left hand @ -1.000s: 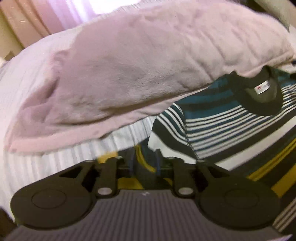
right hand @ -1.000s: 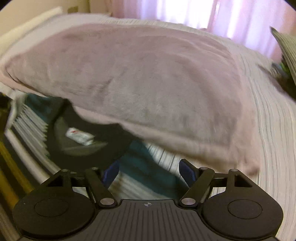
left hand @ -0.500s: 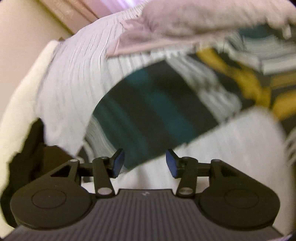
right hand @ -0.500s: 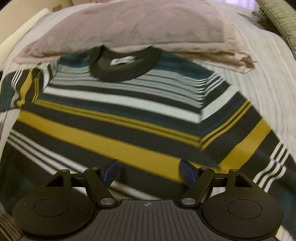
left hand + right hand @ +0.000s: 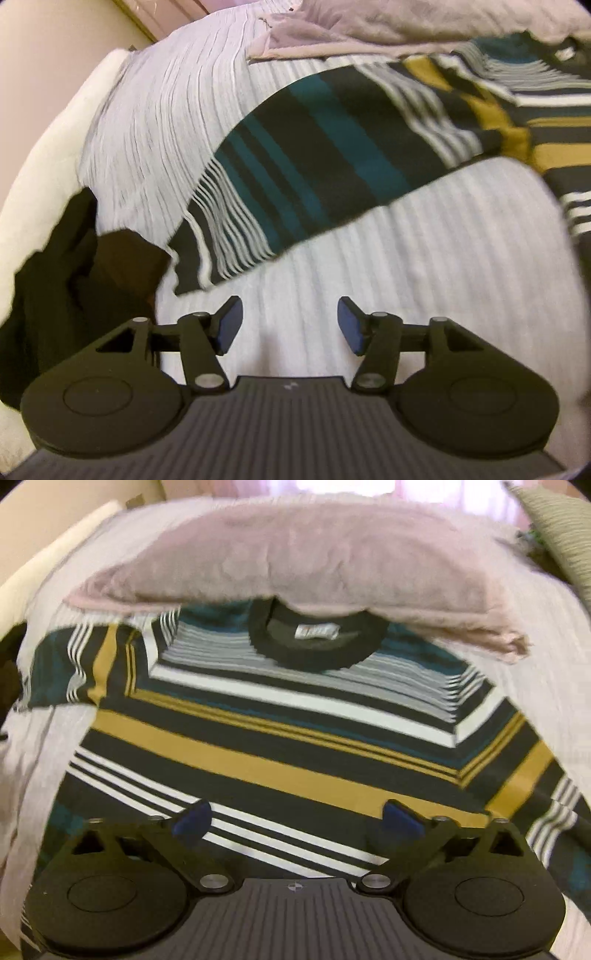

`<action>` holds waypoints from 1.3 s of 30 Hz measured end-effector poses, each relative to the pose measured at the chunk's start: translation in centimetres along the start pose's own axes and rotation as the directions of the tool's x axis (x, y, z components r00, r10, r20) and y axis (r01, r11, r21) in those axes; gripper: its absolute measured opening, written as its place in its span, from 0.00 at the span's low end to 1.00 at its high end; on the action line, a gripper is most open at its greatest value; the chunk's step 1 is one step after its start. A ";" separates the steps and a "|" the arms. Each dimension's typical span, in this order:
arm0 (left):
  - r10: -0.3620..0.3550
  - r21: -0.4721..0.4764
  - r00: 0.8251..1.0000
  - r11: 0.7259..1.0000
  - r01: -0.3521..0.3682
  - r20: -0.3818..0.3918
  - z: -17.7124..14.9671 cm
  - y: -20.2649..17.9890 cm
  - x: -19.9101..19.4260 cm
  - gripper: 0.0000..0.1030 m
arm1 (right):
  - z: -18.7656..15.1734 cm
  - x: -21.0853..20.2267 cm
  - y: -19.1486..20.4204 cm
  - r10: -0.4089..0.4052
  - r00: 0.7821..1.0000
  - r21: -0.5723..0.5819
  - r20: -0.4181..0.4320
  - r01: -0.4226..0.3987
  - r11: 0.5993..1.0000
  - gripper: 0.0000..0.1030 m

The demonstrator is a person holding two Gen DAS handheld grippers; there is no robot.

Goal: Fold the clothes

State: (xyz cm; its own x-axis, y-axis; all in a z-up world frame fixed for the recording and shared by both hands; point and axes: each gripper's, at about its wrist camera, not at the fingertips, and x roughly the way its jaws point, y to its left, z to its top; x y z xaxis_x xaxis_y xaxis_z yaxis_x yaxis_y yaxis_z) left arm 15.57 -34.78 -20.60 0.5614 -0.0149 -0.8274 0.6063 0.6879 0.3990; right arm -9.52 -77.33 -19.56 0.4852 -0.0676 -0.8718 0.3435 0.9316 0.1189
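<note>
- A dark knit sweater striped in teal, mustard and white (image 5: 280, 734) lies spread flat, front up, on the pale grey striped bed cover (image 5: 424, 258), both sleeves out; its black collar sits just under the edge of a mauve plush blanket (image 5: 303, 554).
- My left gripper (image 5: 290, 325) hangs over bare cover, jaws wide and holding nothing; the cuff of the outstretched sleeve (image 5: 306, 155) lies just ahead, slightly to its left.
- My right gripper (image 5: 295, 821) hovers over the lower body of the sweater, jaws also wide and empty.
- As I judge it, a sleeve fold suits this layout: I would pinch near the cuff, catching both layers, and carry it across the chest without dragging the body.
- A heap of dark brown cloth (image 5: 74, 280) sits just beside the cuff; I would steer clear.
</note>
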 end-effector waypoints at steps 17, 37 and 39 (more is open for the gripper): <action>-0.281 -0.099 0.959 0.956 0.275 -0.046 -5.0 -14.2 -14.4 0.91 | -15.3 -13.7 -7.9 -0.172 0.983 0.422 -0.060 0.181 0.888 0.98; -0.254 -0.158 0.967 0.955 0.250 -0.007 -10.0 -13.9 -24.7 0.93 | -21.2 -20.5 0.6 -0.121 0.992 0.285 -0.029 0.125 0.950 0.98; -0.261 -0.153 0.965 0.954 0.258 0.000 -10.0 -13.9 -24.9 0.93 | -21.2 -20.7 2.0 -0.132 0.991 0.274 -0.035 0.137 0.952 0.98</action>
State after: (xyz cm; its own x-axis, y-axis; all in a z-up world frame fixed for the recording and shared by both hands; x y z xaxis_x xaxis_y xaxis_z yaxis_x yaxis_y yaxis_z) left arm -12.49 -36.66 -9.47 0.3835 -0.1939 -0.9030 0.6372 0.7633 0.1067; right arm -35.95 -66.50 -11.39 0.4074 -0.1777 -0.8958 0.6137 0.7797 0.1244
